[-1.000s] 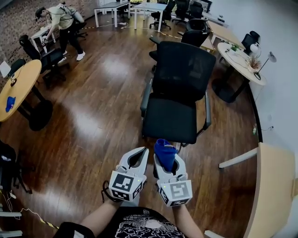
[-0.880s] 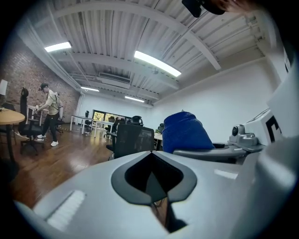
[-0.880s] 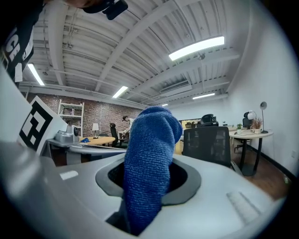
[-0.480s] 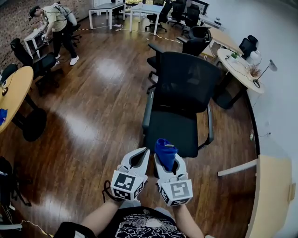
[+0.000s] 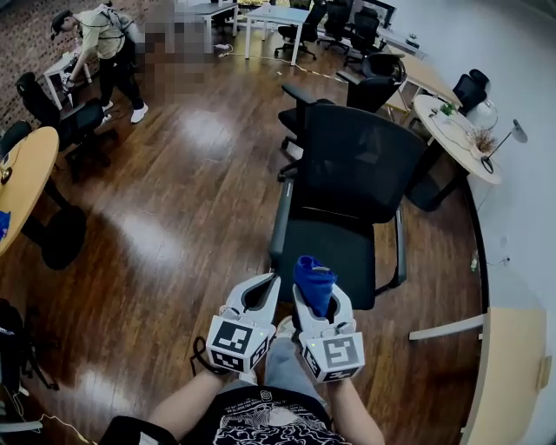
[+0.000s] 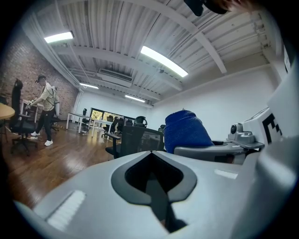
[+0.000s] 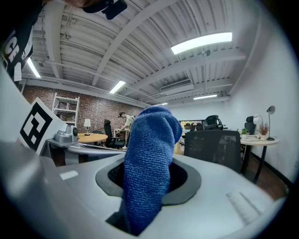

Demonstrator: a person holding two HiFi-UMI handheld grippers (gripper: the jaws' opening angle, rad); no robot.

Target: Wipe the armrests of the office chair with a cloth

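Note:
A black mesh office chair (image 5: 356, 182) stands in front of me, back towards me, with a grey left armrest (image 5: 280, 219) and a right armrest (image 5: 400, 248). My right gripper (image 5: 314, 291) is shut on a blue cloth (image 5: 312, 282), which sticks up between its jaws; the blue cloth (image 7: 149, 163) fills the right gripper view. My left gripper (image 5: 261, 291) sits just beside it, shut and empty, and the cloth (image 6: 186, 133) shows at its right. Both grippers hover just short of the chair's seat edge, apart from the armrests.
Round wooden tables stand at the left (image 5: 22, 182) and back right (image 5: 456, 130). A light desk corner (image 5: 504, 365) is at the near right. More black chairs (image 5: 61, 117) and white desks (image 5: 278, 17) fill the back. A person (image 5: 104, 52) bends over a desk far left.
The chair has come closer and shifted slightly right in the head view. Both grippers kept their hold and pose, side by side.

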